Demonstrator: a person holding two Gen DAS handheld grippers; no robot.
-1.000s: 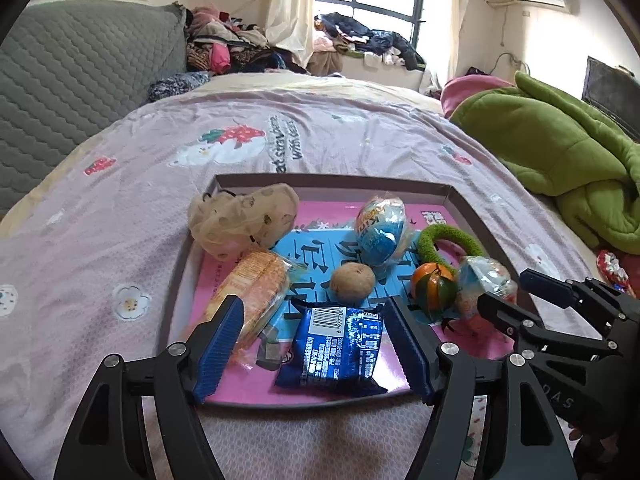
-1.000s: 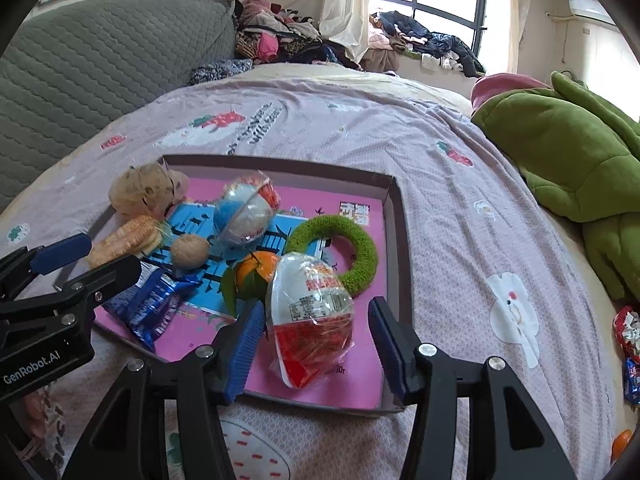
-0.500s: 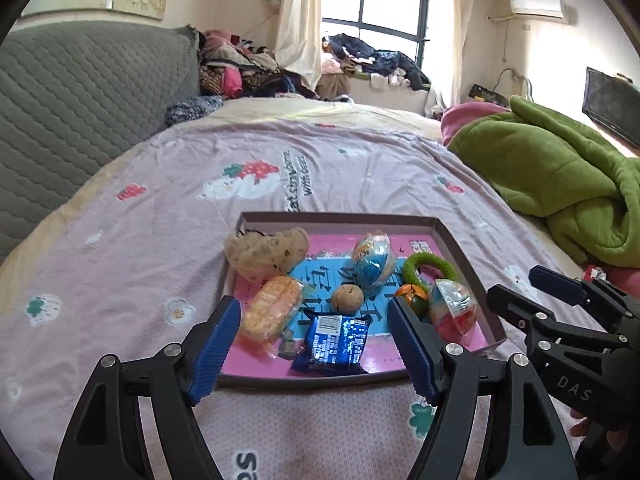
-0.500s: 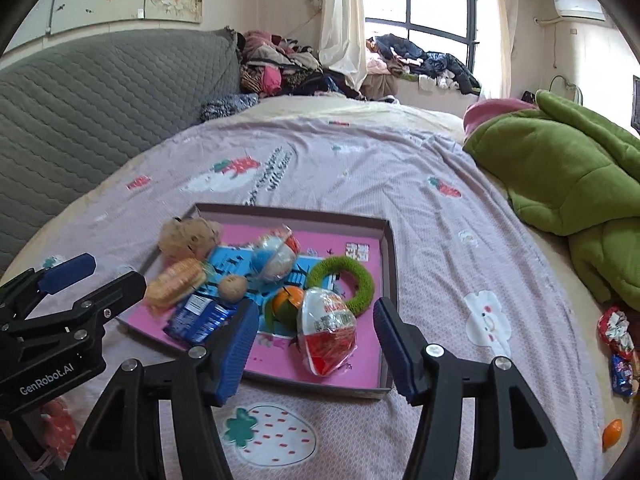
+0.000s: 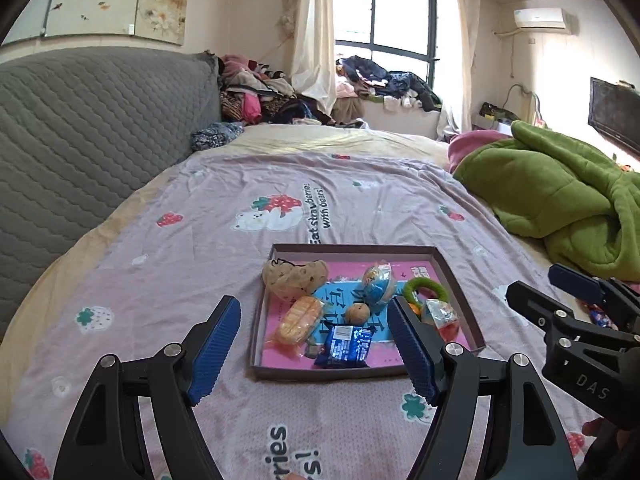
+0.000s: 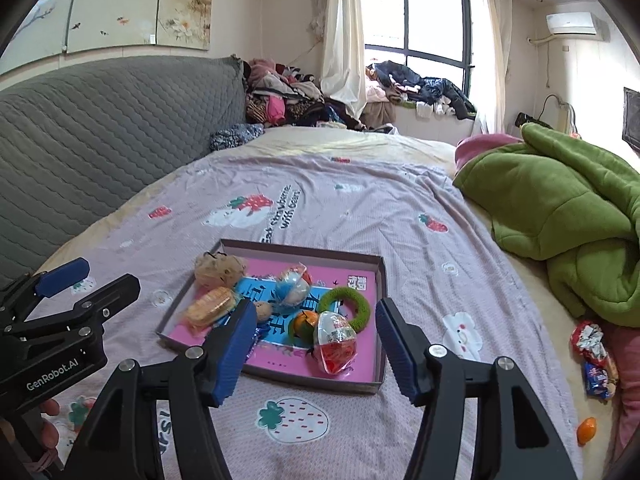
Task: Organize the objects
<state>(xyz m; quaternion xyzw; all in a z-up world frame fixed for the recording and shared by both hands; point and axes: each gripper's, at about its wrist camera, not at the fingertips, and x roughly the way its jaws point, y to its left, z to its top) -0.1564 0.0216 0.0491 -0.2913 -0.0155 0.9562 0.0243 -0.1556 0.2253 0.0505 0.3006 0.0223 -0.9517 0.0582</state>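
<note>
A shallow pink-lined box (image 5: 460,280) (image 6: 381,276) lies on the bed. It holds a beige pouch (image 5: 294,276), a wrapped orange bun (image 5: 300,320), a blue snack packet (image 5: 346,346), a walnut (image 5: 357,313), a blue egg toy (image 5: 377,288), a green ring (image 6: 347,306), a tangerine (image 6: 304,324) and a red egg toy (image 6: 335,340). My left gripper (image 5: 314,346) is open and empty, held back above the box's near edge. My right gripper (image 6: 316,350) is open and empty, near the box's front right.
A green quilt (image 6: 560,216) is heaped on the right. Snack wrappers (image 6: 594,356) and a small orange (image 6: 587,430) lie at the right bed edge. A grey padded headboard (image 5: 80,128) runs along the left. Clothes (image 5: 264,96) are piled at the far end.
Both grippers have pulled back and up from the box, so it looks smaller and farther away. Both stay open and empty; the objects in the box have not moved.
</note>
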